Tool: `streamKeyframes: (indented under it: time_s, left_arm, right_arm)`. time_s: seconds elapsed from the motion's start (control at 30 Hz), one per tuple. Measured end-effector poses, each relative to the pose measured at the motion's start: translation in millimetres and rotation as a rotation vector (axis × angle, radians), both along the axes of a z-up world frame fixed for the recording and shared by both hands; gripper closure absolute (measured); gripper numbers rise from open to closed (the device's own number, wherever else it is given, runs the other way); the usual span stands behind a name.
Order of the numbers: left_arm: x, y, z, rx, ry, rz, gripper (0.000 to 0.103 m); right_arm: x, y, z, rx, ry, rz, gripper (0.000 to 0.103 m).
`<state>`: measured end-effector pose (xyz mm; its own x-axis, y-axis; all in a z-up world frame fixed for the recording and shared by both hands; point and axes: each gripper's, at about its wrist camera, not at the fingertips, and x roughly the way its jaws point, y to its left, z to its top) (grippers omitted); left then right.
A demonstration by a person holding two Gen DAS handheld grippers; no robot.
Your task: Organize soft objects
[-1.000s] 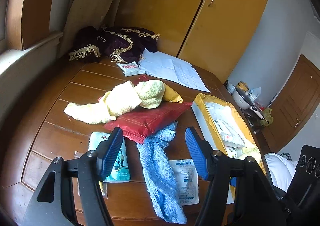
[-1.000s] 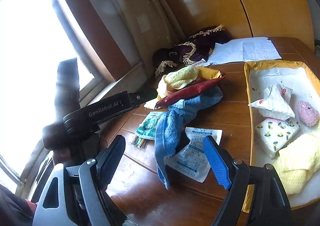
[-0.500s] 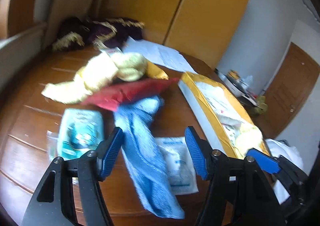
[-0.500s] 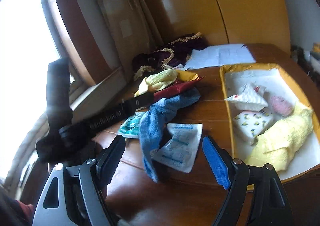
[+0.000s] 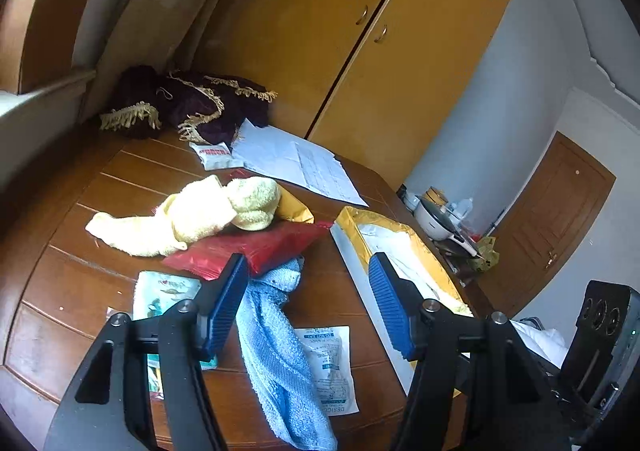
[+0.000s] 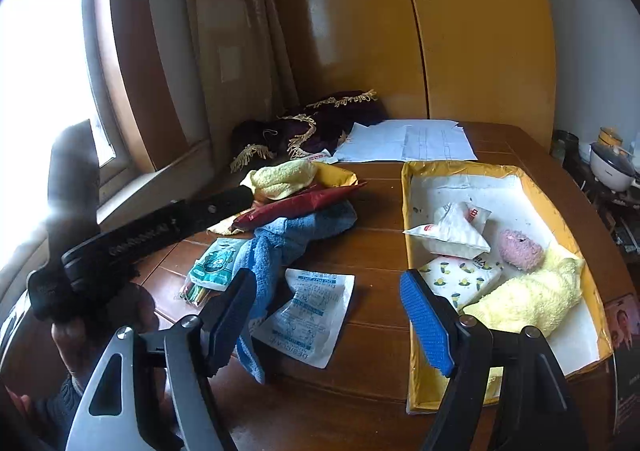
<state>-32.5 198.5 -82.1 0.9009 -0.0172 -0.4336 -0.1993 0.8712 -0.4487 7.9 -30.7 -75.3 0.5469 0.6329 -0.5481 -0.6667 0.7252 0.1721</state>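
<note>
A blue towel (image 5: 280, 351) (image 6: 280, 247) lies crumpled on the wooden table, partly under a red pouch (image 5: 256, 247) (image 6: 304, 203). Pale yellow towels (image 5: 192, 215) (image 6: 280, 177) lie on the pouch. My left gripper (image 5: 308, 307) is open and empty, above the blue towel. My right gripper (image 6: 328, 315) is open and empty, above a white sachet (image 6: 312, 315) (image 5: 328, 363). A yellow-rimmed tray (image 6: 408, 211) (image 5: 352, 251) at the right holds a yellow towel (image 6: 532, 299), a pink puff (image 6: 520, 251) and tissue packs (image 6: 452, 235).
A teal packet (image 5: 164, 299) (image 6: 216, 263) lies left of the blue towel. A dark fringed cloth (image 5: 180, 107) (image 6: 312, 123) and papers (image 5: 296, 163) (image 6: 408, 141) lie at the table's far side. Wardrobe doors (image 5: 360, 51) stand behind. The left gripper's body (image 6: 160, 227) crosses the right wrist view.
Both grippers swung and tilted over the table and came back near their earlier views, a little lower and closer. Both stayed open. The objects on the table did not move.
</note>
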Motion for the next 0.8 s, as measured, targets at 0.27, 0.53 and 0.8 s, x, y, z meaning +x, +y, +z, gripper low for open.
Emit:
streamKeyframes:
  time_s: [0.27,0.53,0.8]
  left_arm:
    - [-15.5,14.5,38.1,-0.014,0.011,0.026,0.045]
    - [-29.3,29.1,78.4,-0.05,0.038,-0.01,0.046]
    - [-31.9,16.4,46.9,0.052,0.164,0.041,0.046]
  right_arm:
    - [8.6,5.7,16.2,0.041,0.027,0.053,0.026]
    - [13.1,20.6,29.1,0.084,0.165,0.087,0.026]
    - [-3.7,48.5,23.4,0.018,0.168,0.098,0.026]
